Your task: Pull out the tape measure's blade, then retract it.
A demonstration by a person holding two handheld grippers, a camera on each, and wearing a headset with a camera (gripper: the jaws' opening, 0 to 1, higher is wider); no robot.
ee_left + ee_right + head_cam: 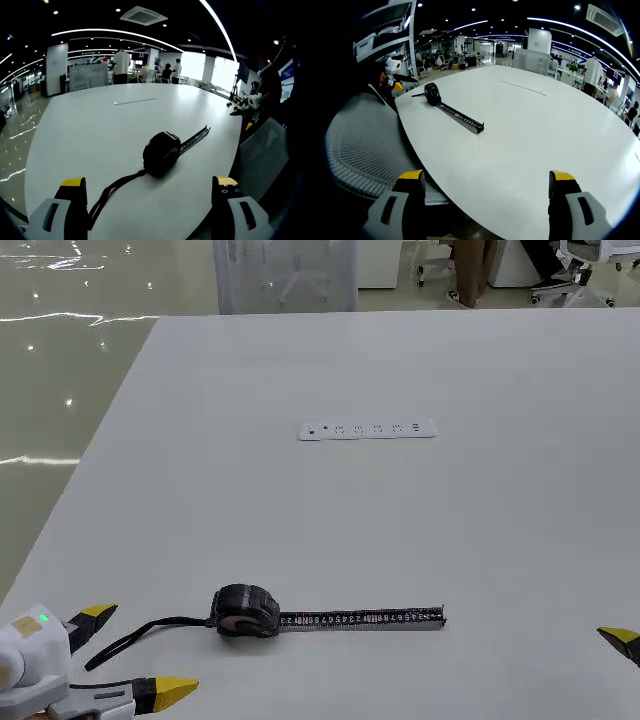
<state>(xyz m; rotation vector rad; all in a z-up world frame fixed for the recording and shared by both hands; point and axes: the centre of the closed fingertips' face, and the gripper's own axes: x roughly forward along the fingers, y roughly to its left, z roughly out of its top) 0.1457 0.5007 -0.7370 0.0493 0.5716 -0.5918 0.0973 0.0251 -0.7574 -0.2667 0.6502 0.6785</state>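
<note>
A white table (350, 530) seen from above. Near its front edge lies a black tape measure (245, 612). Its blade (362, 619) is out of the case, running flat along the table to the right, with the hook end free; its markings are too small to read. A black strap (150, 632) trails left from the case.

The left gripper (150, 181) sits at the lower left of the head view; its yellow-tipped jaws are spread wide and hold nothing. In the left gripper view the case lies ahead between the jaws; the strap runs back toward the left-hand jaw, and whether it touches that jaw is unclear.

The right gripper (486, 175) also has its jaws spread wide with nothing between them. It is at the table's near edge, well apart from the blade's end; in its own view the tape measure lies ahead and to the left. A yellow fingertip (620, 637) at the right edge of the head view is probably part of it.

A white power strip (368, 430) lies near the middle of the table, well apart from the tape measure.
</note>
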